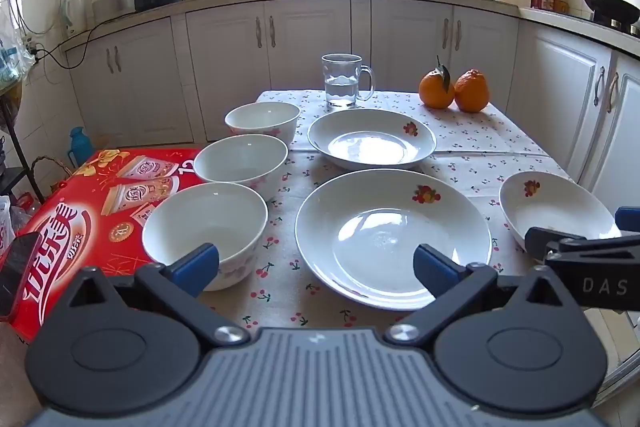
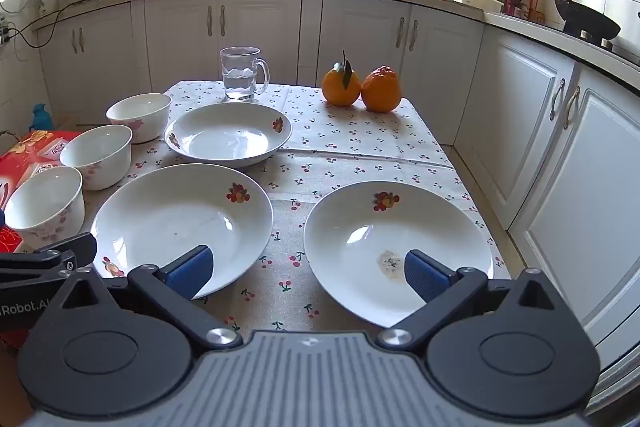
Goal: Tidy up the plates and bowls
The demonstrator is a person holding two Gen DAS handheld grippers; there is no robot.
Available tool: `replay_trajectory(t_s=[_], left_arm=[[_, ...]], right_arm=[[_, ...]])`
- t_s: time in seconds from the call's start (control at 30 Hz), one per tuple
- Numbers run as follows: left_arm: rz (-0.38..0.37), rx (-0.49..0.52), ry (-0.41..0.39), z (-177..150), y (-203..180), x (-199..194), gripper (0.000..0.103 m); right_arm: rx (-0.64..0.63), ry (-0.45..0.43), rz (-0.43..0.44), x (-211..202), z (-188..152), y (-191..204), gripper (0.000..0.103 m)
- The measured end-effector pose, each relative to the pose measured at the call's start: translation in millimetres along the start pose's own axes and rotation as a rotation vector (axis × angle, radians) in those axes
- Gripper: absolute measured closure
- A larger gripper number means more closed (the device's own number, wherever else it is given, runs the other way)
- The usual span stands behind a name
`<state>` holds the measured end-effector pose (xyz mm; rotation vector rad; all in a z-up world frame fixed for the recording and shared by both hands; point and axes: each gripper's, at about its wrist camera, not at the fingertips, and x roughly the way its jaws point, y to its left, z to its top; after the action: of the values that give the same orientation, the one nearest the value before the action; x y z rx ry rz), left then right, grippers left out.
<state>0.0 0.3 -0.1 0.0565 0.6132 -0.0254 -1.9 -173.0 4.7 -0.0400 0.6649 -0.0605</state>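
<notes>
Plates and bowls all lie separate on the cherry-print cloth tabletop [image 2: 360,143], nothing stacked yet, so your whole job is ahead. Your left gripper [image 1: 316,267] and right gripper [image 2: 306,269] hover with fingers spread, empty. Beyond them sit three glossy white ceramic plates [image 2: 184,215] with fruit motifs and three round white floral bowls [image 1: 206,227] at left.
</notes>
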Motion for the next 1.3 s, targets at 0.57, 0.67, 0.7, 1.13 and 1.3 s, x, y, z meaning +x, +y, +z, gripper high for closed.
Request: replay_trajectory(t_s=[0.57,0.67,0.7,1.13,1.3], left_arm=[[-0.004,-0.011,0.018,-3.5,-0.8,1.7,0.001],[-0.007,-0.014,0.021,-4.2,0.2,2.2,0.001],[-0.007,-0.015,0.022,-4.3,0.5,2.4,0.001],[-0.006,-0.015,0.023,-2.8,0.7,2.7,0.001],[-0.005,-0.015,0.021,-2.3,0.0,2.4,0.001]], right_arm=[[-0.004,0.007,-0.019,0.0,-1.3,2.3,0.0],[-0.006,0.008,-0.022,-0.2,-1.4,2.6,0.0],[-0.006,0.008,-0.022,-0.1,-1.4,2.6,0.0],[-0.007,0.009,-0.023,0.0,-1.4,2.0,0.0],[-0.006,0.008,-0.024,-0.7,-0.9,2.3,0.0]])
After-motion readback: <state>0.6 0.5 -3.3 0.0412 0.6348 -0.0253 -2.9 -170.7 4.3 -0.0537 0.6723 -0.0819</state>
